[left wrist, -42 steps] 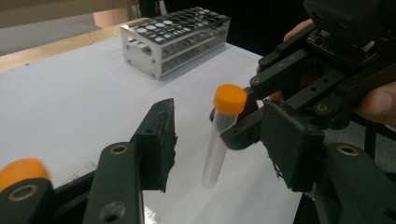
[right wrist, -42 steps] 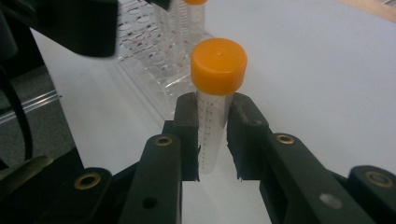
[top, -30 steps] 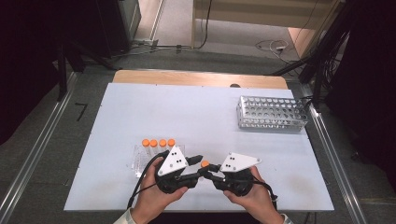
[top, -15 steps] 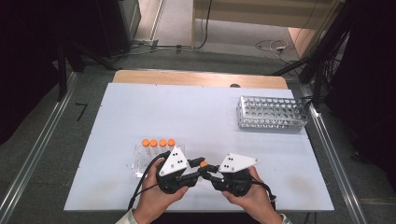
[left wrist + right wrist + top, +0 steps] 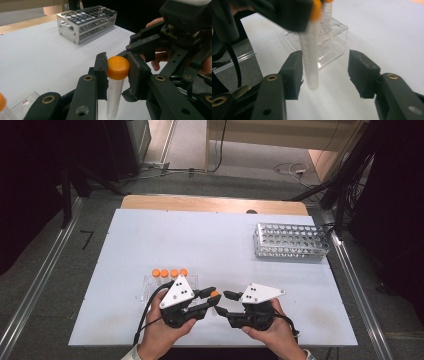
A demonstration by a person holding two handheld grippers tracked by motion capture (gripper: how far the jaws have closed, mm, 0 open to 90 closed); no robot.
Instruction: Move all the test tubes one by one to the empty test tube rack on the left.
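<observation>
Currently we hold the tube (image 5: 115, 92) upright by its orange cap (image 5: 118, 67) in the left gripper (image 5: 117, 72), at 6 o'clock on the table (image 5: 150, 235). Our right gripper (image 5: 324, 72), jaws just opened, straddles its lower end.

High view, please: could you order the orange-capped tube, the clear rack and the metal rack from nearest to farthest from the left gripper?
1. Orange-capped tube: clamped in the left gripper, at its tip.
2. Clear rack: just behind the gripper, toward the table's left.
3. Metal rack: far right, near the table's back edge.
</observation>
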